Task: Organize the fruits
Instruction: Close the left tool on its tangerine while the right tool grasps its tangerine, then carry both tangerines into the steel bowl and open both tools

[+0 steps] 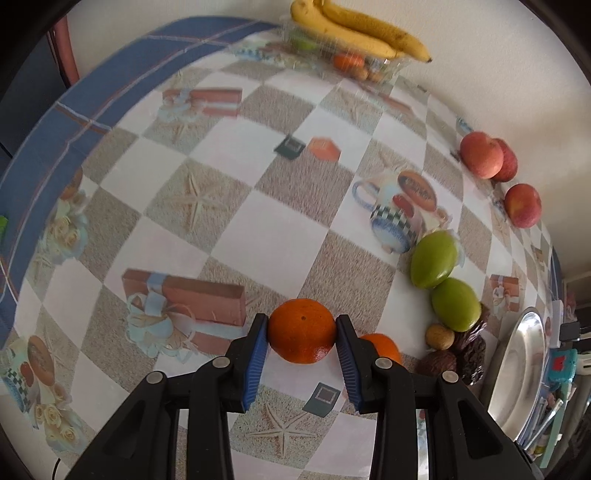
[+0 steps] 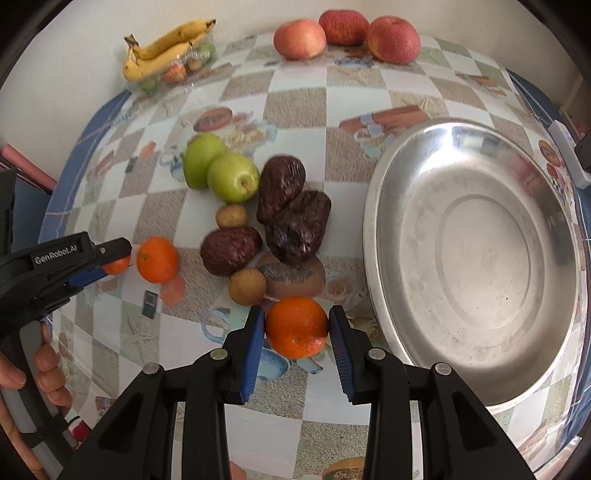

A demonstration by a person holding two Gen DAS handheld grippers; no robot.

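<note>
Fingers (image 1: 263,354) of the left gripper (image 1: 301,363) pinching a round orange mandarin (image 1: 301,330) from both sides, blue pads touching its skin. Fingers (image 2: 255,347) of the right gripper (image 2: 297,360) closed the same way on a second round orange mandarin (image 2: 296,326). Both fruits held at the fingertips; whether lifted off the checkered printed counter cloth (image 1: 236,206) or touching it, cannot tell.

Wide round steel basin (image 2: 476,269) just beside the right gripper, on its right, toward the right edge of the counter. Much nearer to the right hand than to the left; seen from the left wrist, only its rim (image 1: 524,369) at the far right. Probably the right mandarin goes in first, with a short move sideways over the rim.

Third loose mandarin (image 2: 157,259) on the counter just beside the left gripper (image 2: 107,258). Between the two grippers: two green apples (image 2: 221,170), three dark wrinkled fruits (image 2: 291,218), two small brown round fruits (image 2: 246,286). Three red apples (image 2: 347,35) at the far edge, yellow bananas (image 2: 166,48) on a clear plastic box (image 2: 181,70) at the far left corner.
</note>
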